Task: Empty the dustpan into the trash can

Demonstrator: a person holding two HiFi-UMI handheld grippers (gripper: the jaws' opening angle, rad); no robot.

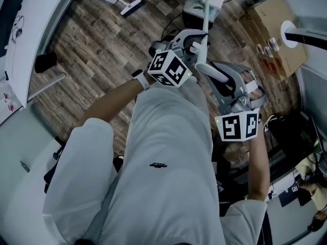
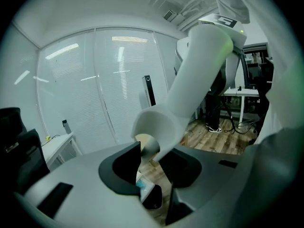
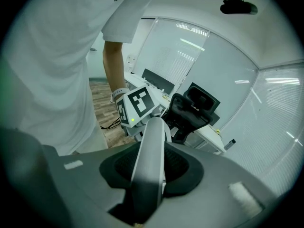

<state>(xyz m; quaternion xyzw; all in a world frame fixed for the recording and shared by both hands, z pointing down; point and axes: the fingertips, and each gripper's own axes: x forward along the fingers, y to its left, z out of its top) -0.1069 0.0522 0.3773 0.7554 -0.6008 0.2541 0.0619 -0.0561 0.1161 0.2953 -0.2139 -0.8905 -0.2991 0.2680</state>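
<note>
Left gripper [image 2: 153,161] and right gripper [image 3: 150,169] both clamped

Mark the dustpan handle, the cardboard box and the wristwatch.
dustpan handle [image 1: 206,24]: head view, on the middle of its white shaft.
cardboard box [image 1: 273,22]: head view, on its flat brown top.
wristwatch [image 1: 137,76]: head view, on the white band at the left wrist.

Fig.: I see flat, cool indoor light w/ no hard shadows. Strip-light reflections [image 2: 127,40] glare on the glass wall [image 2: 95,89] in both gripper views. Fisheye bends edges; corners vignetted black. Close-up handle [image 2: 192,80] is soft and pale; head view dimmer, sharper.
</note>
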